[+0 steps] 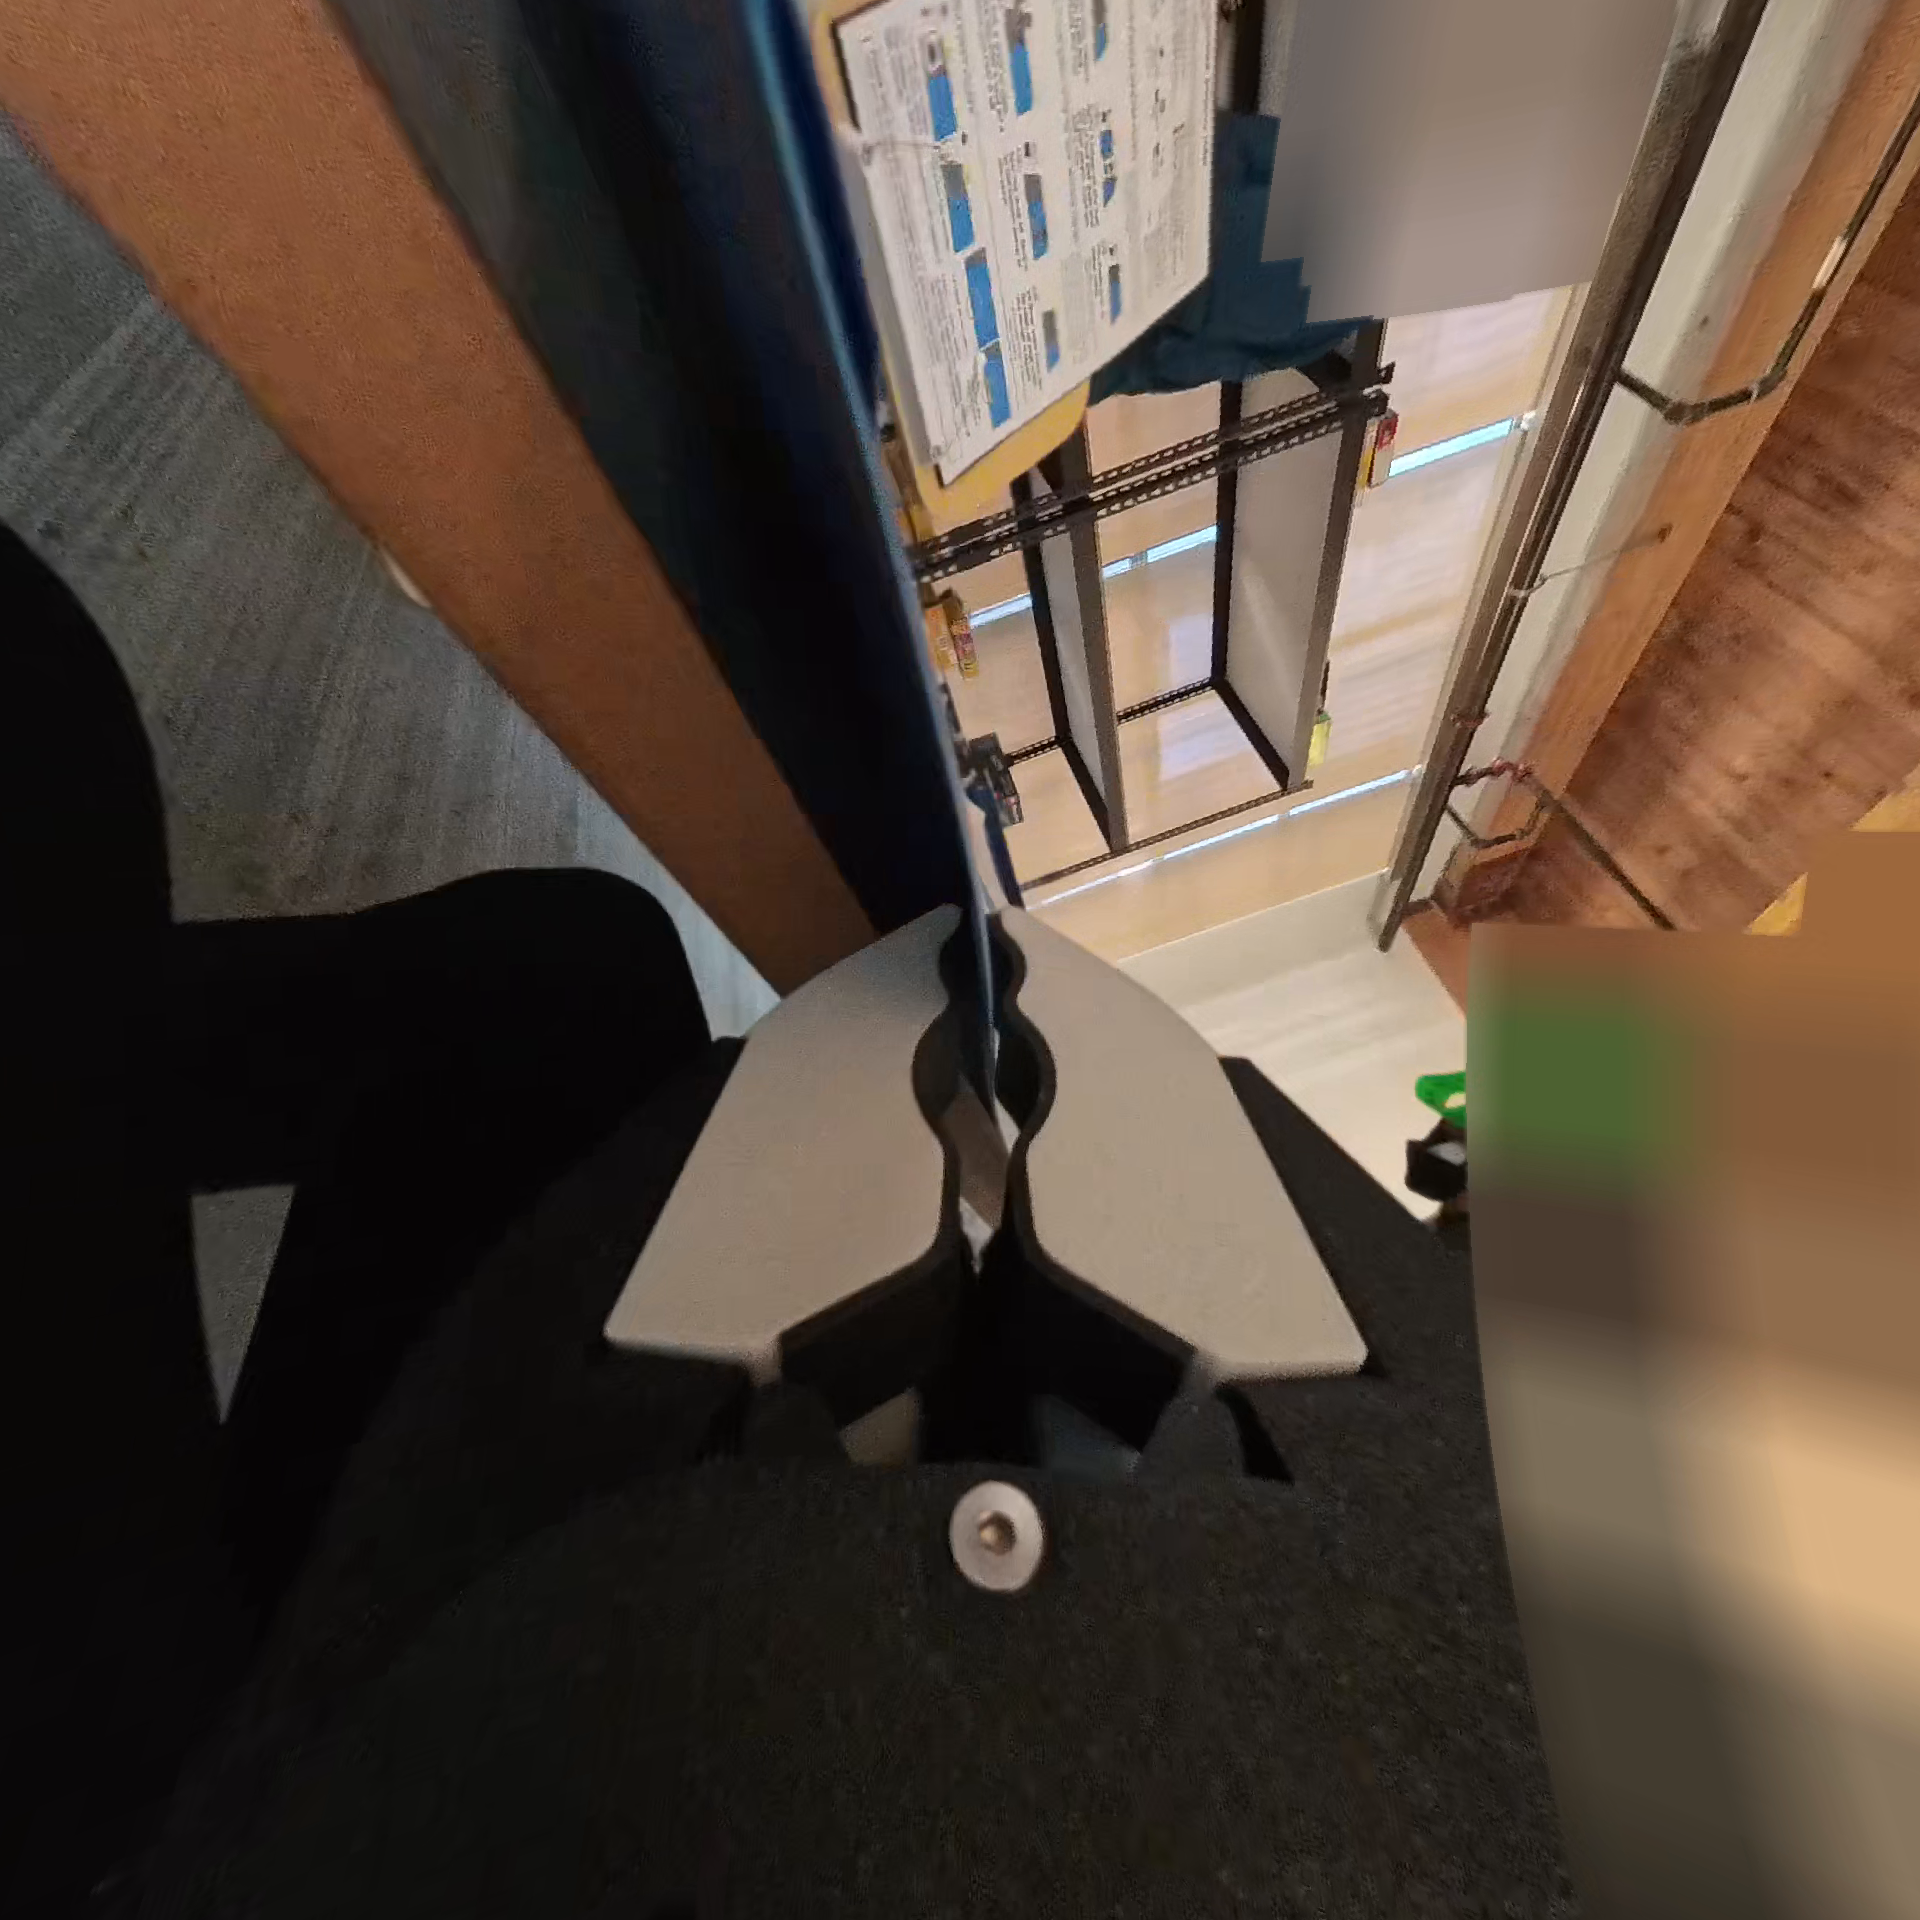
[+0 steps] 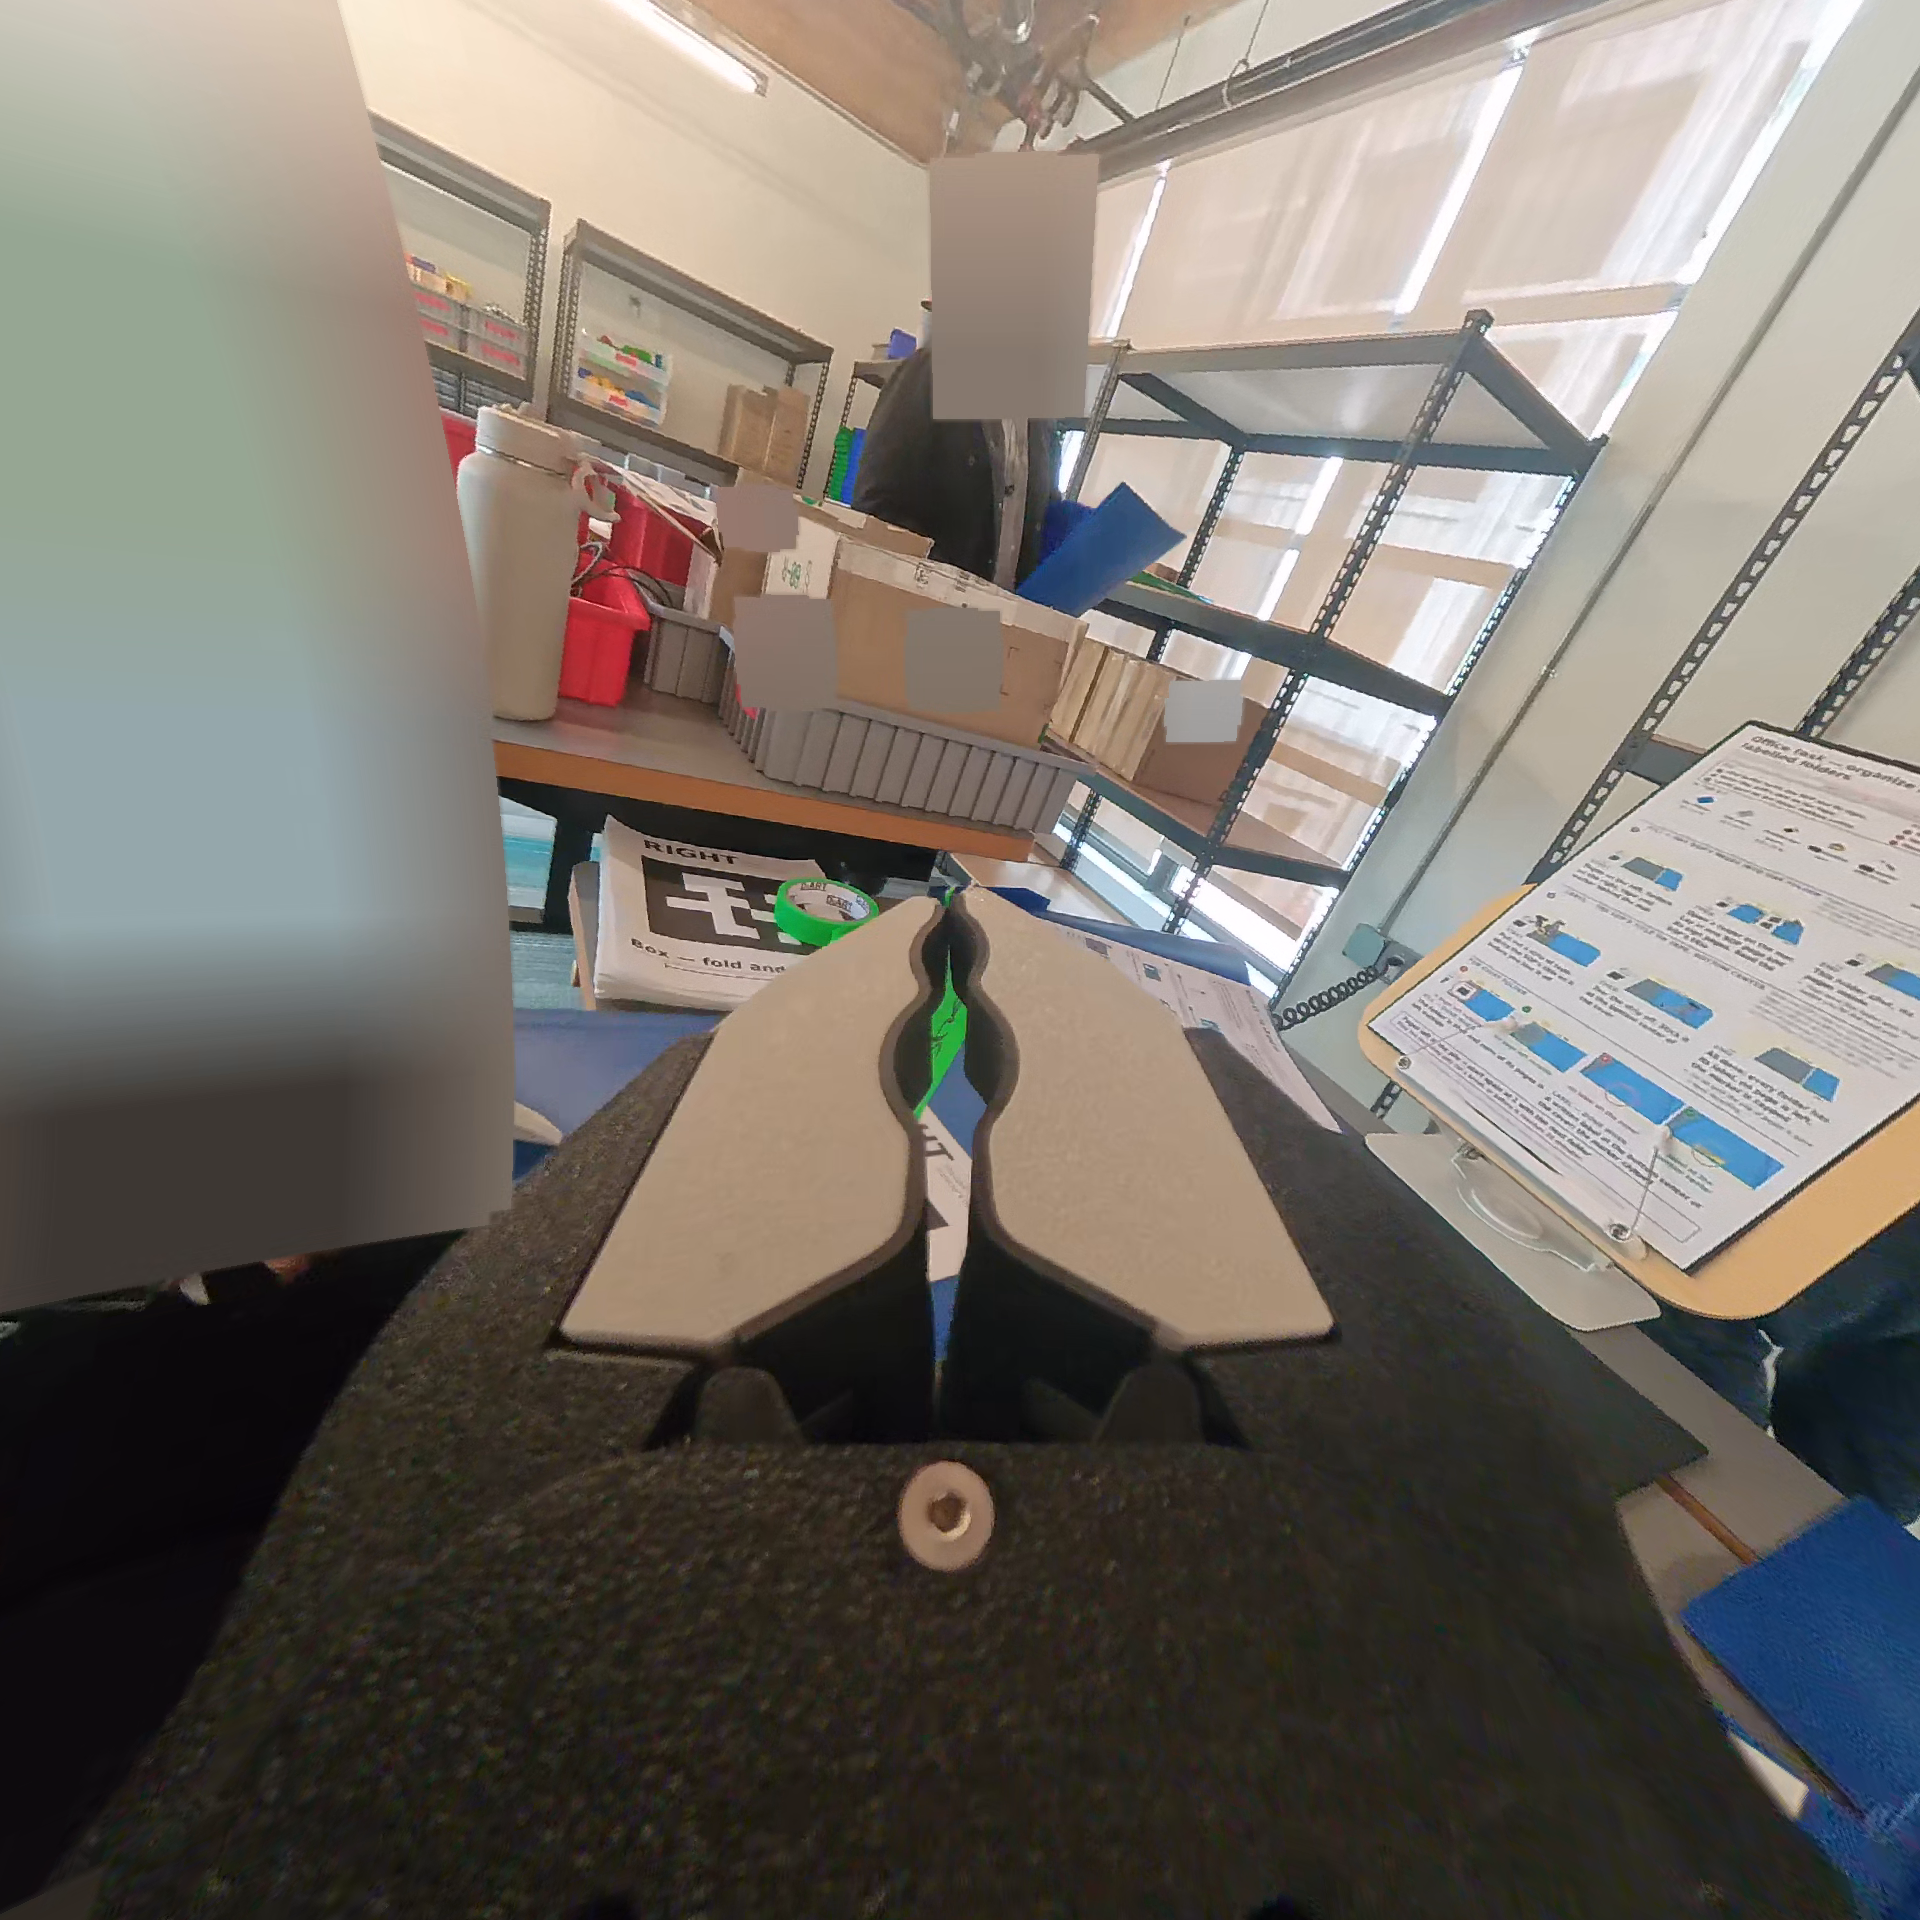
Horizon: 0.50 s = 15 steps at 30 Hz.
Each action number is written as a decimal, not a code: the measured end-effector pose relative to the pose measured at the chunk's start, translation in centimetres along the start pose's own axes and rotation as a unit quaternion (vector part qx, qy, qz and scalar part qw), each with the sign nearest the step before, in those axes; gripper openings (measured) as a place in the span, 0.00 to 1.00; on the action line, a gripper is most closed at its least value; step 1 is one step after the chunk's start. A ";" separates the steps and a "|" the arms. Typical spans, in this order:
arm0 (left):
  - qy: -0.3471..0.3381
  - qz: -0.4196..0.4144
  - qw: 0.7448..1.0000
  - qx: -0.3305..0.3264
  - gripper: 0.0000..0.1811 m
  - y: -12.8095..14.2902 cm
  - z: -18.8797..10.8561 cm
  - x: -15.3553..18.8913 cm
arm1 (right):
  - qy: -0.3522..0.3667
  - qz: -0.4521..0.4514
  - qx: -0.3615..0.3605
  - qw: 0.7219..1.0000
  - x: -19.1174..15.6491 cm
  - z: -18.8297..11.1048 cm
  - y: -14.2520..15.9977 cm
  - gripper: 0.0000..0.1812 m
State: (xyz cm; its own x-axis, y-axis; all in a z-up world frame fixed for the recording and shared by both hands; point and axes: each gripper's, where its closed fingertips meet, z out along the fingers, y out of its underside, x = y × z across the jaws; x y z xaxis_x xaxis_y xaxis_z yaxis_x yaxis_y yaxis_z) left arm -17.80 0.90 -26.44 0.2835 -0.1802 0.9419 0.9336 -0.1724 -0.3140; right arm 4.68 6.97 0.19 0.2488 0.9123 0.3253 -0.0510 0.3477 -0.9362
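In the left wrist view my left gripper (image 1: pixel 982 920) is shut on the thin edge of a blue folder (image 1: pixel 727 416), which runs away from the fingertips towards the top of the frame. A pale sheet edge (image 1: pixel 979 1153) shows between the fingers. In the right wrist view my right gripper (image 2: pixel 945 904) is shut on a strip of green tape (image 2: pixel 940 1029), which hangs down between the pads. A green tape roll (image 2: pixel 826 912) lies just left of the fingertips. Below it lie a blue folder (image 2: pixel 603 1049) and a printed paper sheet (image 2: pixel 1226 1018).
A clipboard with an instruction sheet (image 2: pixel 1662 1018) stands at the right and also shows in the left wrist view (image 1: pixel 1039 208). A stack of white sheets (image 2: pixel 707 935) lies ahead. Behind are a table with a grey bin (image 2: pixel 904 758), a bottle (image 2: pixel 520 561), metal shelving (image 2: pixel 1351 520) and a person (image 2: pixel 956 468). Another blue folder (image 2: pixel 1818 1642) lies at lower right.
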 end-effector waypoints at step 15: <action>0.053 0.271 0.961 0.029 0.01 -3.8 0.5 12.3 | 0.012 -0.013 0.027 0.999 0.0 -1.7 -2.1 0.00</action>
State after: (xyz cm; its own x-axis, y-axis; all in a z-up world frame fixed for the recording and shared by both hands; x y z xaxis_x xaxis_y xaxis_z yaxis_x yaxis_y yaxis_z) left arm -17.79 -0.21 -13.62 0.7099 -0.3267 0.6239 0.6671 0.0278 -0.7444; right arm 6.47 5.85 1.97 0.2744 0.8972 0.3460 -0.0957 0.3835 -0.9186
